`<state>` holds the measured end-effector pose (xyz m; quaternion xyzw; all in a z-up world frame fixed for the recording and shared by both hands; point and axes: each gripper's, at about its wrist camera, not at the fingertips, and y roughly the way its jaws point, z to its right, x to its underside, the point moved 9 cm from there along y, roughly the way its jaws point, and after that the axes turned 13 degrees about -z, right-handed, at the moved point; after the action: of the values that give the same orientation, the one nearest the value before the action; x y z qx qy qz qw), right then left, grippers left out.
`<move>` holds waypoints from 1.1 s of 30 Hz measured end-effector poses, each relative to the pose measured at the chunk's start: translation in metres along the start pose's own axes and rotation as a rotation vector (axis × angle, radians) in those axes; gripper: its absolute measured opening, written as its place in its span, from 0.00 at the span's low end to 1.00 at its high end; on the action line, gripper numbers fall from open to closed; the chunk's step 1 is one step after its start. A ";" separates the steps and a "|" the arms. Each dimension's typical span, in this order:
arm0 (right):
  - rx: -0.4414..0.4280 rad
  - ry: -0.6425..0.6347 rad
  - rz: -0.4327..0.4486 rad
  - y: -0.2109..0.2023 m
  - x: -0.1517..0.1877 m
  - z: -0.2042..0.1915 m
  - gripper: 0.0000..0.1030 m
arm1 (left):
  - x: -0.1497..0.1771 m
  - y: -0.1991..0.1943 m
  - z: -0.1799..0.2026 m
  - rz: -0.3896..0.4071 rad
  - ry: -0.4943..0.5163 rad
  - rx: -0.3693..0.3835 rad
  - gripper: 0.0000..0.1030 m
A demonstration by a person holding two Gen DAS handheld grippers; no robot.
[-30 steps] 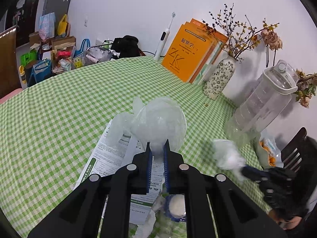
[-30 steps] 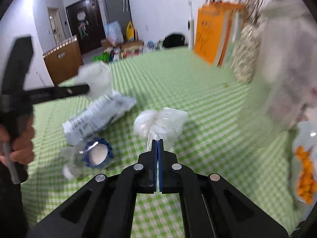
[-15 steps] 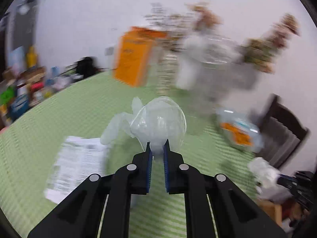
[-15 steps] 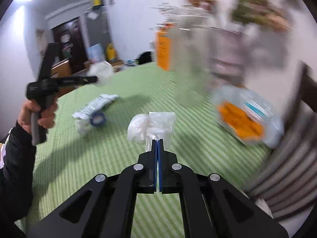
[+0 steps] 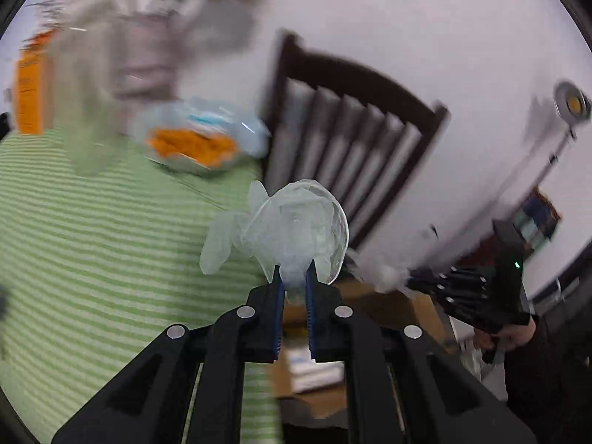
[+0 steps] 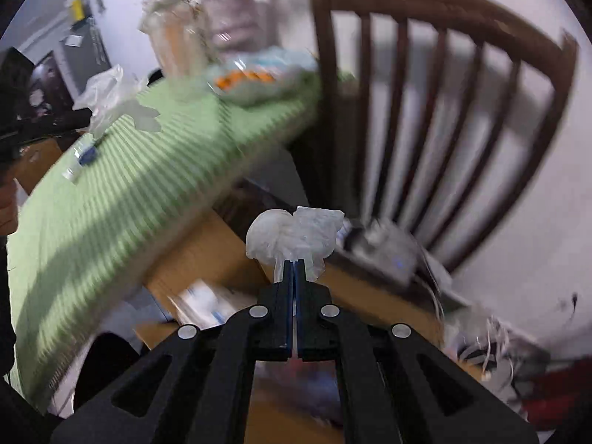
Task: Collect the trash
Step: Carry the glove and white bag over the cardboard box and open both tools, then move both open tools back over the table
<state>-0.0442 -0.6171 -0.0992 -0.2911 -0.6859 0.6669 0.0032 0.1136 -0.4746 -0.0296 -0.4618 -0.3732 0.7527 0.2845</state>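
My left gripper (image 5: 295,275) is shut on a crumpled clear plastic wrapper (image 5: 296,231), held past the edge of the green checked table (image 5: 92,251). My right gripper (image 6: 295,264) is shut on a white crumpled plastic wad (image 6: 296,235), above an open cardboard box (image 6: 214,259) on the floor beside the table. In the left wrist view the right gripper (image 5: 410,279) shows at the right with its white wad (image 5: 384,272). In the right wrist view the left gripper (image 6: 85,116) shows at the far left with its clear wrapper (image 6: 114,100).
A dark wooden chair (image 6: 444,111) stands close behind the box. A bag of orange snacks (image 5: 192,144), a blurred clear jug (image 5: 92,74) and orange books (image 5: 29,85) sit on the table. More litter (image 6: 79,159) lies on the cloth; papers (image 6: 199,303) lie in the box.
Both grippers have swung fast to the right, off the table toward the chair and the box, each still carrying its plastic. The printed paper and blue-rimmed lid have left the left wrist view.
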 end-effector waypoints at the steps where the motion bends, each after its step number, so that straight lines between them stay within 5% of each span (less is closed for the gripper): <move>1: -0.004 0.006 -0.026 0.004 0.010 0.005 0.01 | 0.003 0.015 0.016 -0.032 0.026 0.006 0.08; 7: 0.055 0.090 -0.237 0.044 0.076 0.048 0.01 | 0.027 0.093 0.096 -0.186 0.149 0.028 0.08; 8: 0.064 0.104 -0.256 0.049 0.078 0.053 0.03 | 0.028 0.099 0.103 -0.196 0.159 0.027 0.08; 9: 0.066 0.127 -0.270 0.052 0.083 0.059 0.15 | 0.031 0.110 0.114 -0.213 0.173 0.031 0.08; 10: 0.060 0.149 -0.262 0.051 0.084 0.063 0.36 | 0.033 0.117 0.121 -0.227 0.177 0.040 0.08; 12: 0.070 0.168 -0.215 0.042 0.079 0.072 0.51 | 0.034 0.131 0.135 -0.250 0.187 0.054 0.08; 21: 0.134 0.262 -0.089 0.005 0.061 0.124 0.59 | 0.050 0.187 0.169 -0.375 0.189 0.088 0.08; 23: 0.137 0.264 -0.083 0.005 0.063 0.129 0.59 | 0.053 0.200 0.171 -0.416 0.168 0.092 0.18; 25: 0.134 0.261 -0.075 0.002 0.062 0.132 0.59 | 0.058 0.212 0.170 -0.470 0.148 0.093 0.53; 33: 0.126 0.250 -0.055 0.000 0.053 0.133 0.59 | 0.046 0.202 0.152 -0.448 0.090 0.084 0.66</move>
<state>-0.1410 -0.7172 -0.1339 -0.3520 -0.6448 0.6669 0.1252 -0.0606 -0.5973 -0.1737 -0.3883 -0.4219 0.6640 0.4799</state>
